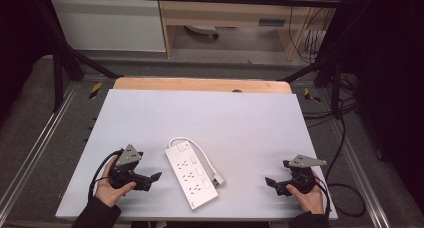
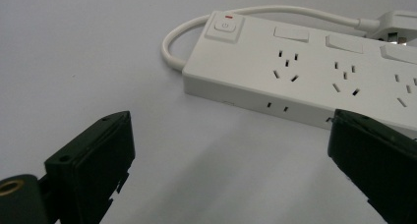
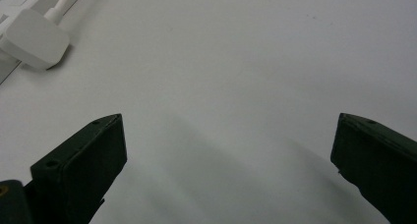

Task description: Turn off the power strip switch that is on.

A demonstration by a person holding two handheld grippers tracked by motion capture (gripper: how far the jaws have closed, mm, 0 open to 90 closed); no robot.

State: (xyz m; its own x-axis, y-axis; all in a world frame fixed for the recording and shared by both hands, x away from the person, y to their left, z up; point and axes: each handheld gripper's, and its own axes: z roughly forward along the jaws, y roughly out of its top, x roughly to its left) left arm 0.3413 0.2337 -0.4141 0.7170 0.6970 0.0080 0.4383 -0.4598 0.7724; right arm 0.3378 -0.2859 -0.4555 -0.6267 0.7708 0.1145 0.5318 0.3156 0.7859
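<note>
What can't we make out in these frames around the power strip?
- Power strip: far end cut off by the right edge in the left gripper view; part of its near side sits behind the right-hand jaw.
- Plug: prongs face away in the right gripper view; too small to read in the high view.
- Switch state: cannot tell.

White power strip [image 2: 314, 71] on the table [image 2: 88, 52], beyond the wide-open left claw [image 2: 231, 160].

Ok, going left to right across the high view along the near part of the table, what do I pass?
Left hand-held gripper → white power strip → its white plug → right hand-held gripper, all over the white table top.
</note>
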